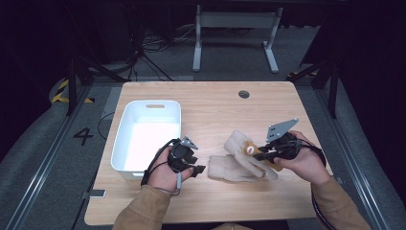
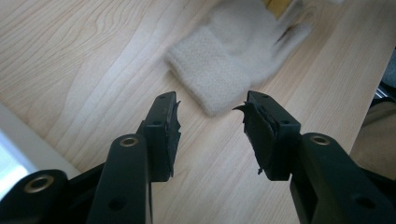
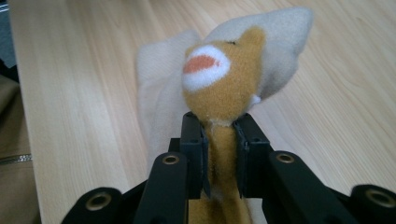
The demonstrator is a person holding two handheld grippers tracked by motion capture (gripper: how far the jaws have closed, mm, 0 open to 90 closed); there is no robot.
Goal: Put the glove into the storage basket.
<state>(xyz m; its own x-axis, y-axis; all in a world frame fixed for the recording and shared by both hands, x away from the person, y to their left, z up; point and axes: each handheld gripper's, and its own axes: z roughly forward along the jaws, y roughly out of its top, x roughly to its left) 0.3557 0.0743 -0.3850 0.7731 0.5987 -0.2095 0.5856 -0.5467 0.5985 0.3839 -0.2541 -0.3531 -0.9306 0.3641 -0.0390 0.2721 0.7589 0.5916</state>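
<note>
Two cream knitted gloves lie right of the table's middle. One glove point(image 1: 229, 168) point(image 2: 233, 60) lies flat, its cuff towards my left gripper point(image 1: 197, 168) point(image 2: 212, 109). That gripper is open with nothing between its jaws, a short way from the cuff. The other glove point(image 1: 239, 143) point(image 3: 280, 37) is partly lifted and bears a tan plush piece point(image 1: 249, 149) point(image 3: 219, 79) with a white and orange patch. My right gripper point(image 1: 262, 154) point(image 3: 219, 128) is shut on the narrow tan strip below that piece.
A white plastic bin point(image 1: 122, 143) stands at the table's left, right beside the hand holding the left gripper. A round cable hole point(image 1: 243, 94) sits in the wooden tabletop near its far edge. Beyond the table stands a grey metal frame point(image 1: 234, 33).
</note>
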